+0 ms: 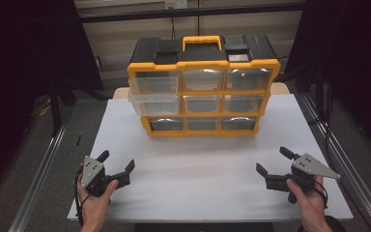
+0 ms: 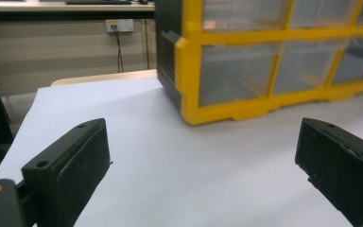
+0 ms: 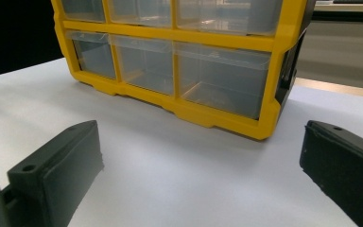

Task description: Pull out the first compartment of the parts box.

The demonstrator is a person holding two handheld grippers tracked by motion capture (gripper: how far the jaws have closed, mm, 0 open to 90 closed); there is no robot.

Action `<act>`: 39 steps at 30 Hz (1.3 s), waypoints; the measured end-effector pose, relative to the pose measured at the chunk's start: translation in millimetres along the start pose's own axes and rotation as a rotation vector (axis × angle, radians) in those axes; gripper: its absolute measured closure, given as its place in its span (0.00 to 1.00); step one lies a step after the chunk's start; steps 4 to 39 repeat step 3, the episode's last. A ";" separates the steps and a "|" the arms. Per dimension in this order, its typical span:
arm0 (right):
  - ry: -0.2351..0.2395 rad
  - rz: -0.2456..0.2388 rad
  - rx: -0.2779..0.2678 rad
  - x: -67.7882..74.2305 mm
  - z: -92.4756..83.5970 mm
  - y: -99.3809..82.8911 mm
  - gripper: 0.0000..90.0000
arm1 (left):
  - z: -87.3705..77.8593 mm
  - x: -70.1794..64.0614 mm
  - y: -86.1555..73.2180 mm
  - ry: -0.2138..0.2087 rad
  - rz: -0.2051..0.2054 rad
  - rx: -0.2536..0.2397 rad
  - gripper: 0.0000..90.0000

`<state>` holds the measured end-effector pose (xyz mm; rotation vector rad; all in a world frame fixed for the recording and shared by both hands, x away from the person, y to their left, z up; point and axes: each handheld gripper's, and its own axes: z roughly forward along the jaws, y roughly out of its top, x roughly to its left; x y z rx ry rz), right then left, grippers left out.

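Both your left gripper (image 1: 117,166) and right gripper (image 1: 274,161) wait wide-jawed (empty), aimed at the drawer cabinet (image 1: 203,87) at twelve o'clock.

Both grippers held low, jaws spread wide, nothing between the fingers.
Left gripper (image 1: 117,165) gripped by left hand (image 1: 95,195); right gripper (image 1: 274,162) gripped by right hand (image 1: 310,199), fingertips pointing forward and inward.

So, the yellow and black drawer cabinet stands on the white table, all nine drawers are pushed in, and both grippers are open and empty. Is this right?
Not quite. The drawer cabinet stands on the white table, and the left gripper and right gripper are open and empty. But the left drawer of the middle row is pulled partly out, as the high view shows.
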<state>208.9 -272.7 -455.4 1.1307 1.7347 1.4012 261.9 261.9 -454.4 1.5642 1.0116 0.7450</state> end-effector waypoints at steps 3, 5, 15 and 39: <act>-0.009 0.003 0.003 -0.9 2.0 -0.2 0.00 | 3.6 2.7 2.0 -0.002 0.000 -0.001 0.04; -0.009 0.003 0.003 -0.9 2.0 -0.2 0.00 | 3.6 2.7 2.0 -0.002 0.000 -0.001 0.04; -0.009 0.003 0.003 -0.9 2.0 -0.2 0.00 | 3.6 2.7 2.0 -0.002 0.000 -0.001 0.04; -0.009 0.003 0.003 -0.9 2.0 -0.2 0.00 | 3.6 2.7 2.0 -0.002 0.000 -0.001 0.04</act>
